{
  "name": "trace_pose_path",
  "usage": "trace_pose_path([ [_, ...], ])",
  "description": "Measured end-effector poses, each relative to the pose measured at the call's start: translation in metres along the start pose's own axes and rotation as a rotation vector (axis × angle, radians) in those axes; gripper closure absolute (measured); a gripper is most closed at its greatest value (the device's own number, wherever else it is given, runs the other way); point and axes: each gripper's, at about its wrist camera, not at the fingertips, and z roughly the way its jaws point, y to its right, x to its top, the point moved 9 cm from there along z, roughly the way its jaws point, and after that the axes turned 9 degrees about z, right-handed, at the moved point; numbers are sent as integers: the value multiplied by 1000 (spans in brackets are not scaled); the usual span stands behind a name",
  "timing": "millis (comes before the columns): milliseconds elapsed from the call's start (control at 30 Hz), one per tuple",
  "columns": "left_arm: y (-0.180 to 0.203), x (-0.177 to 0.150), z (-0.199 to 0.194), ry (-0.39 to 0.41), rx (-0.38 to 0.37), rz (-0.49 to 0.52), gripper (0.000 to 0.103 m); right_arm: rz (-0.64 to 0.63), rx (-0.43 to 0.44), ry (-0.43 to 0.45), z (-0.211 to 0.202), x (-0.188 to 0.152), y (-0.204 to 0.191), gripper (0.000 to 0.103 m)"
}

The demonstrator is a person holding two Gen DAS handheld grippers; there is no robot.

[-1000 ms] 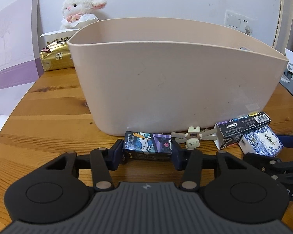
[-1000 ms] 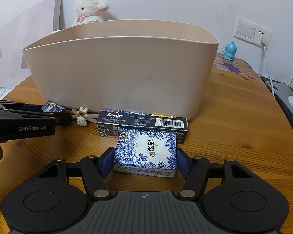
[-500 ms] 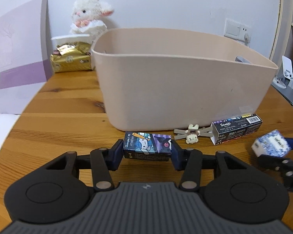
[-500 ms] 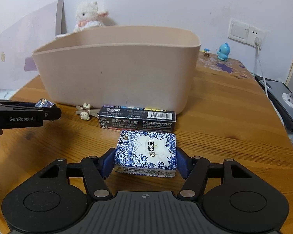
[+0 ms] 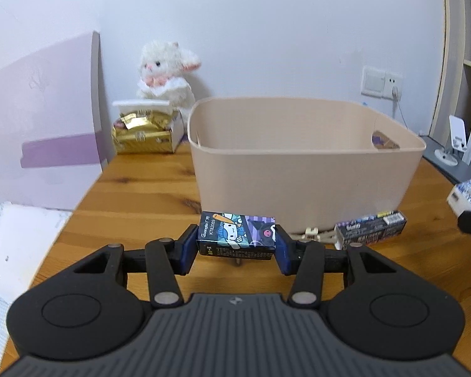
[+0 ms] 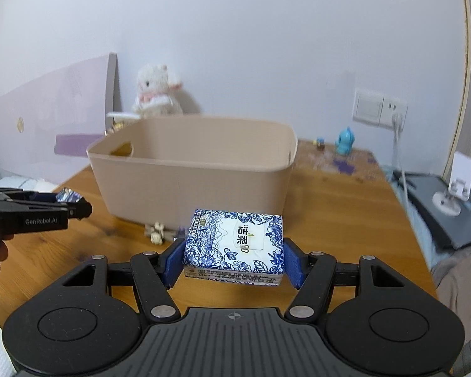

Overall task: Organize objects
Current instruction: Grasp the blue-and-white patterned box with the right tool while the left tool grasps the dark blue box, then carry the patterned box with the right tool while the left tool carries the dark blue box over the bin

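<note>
My left gripper (image 5: 237, 245) is shut on a small cartoon-printed box (image 5: 237, 234) and holds it above the wooden table (image 5: 147, 188), in front of the beige plastic bin (image 5: 304, 163). My right gripper (image 6: 234, 259) is shut on a blue-and-white tissue pack (image 6: 234, 245), lifted in front of the bin (image 6: 191, 176). The tissue pack also shows at the right edge of the left wrist view (image 5: 469, 194). A long dark box (image 5: 370, 232) and a small cream toy figure (image 5: 312, 234) lie on the table at the bin's base.
A white plush lamb (image 5: 165, 75) and a gold box (image 5: 144, 135) stand behind the bin at the left. A blue figurine (image 6: 345, 141) and a wall socket (image 6: 380, 108) are at the back right. A grey device (image 6: 439, 201) lies at the right edge.
Both grippers have risen and drawn back from the bin, each carrying its object. The bin's open top now shows in both views.
</note>
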Motion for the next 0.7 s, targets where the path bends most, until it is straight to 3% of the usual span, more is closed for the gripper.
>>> trace_pose_path([
  [367,-5,54,-27,120,24,23,51,-10,0,121,-22,48,-1,42],
  [700,-8,100,-14,170,47,65,51,-34,-2,192,-11,94,-7,42],
])
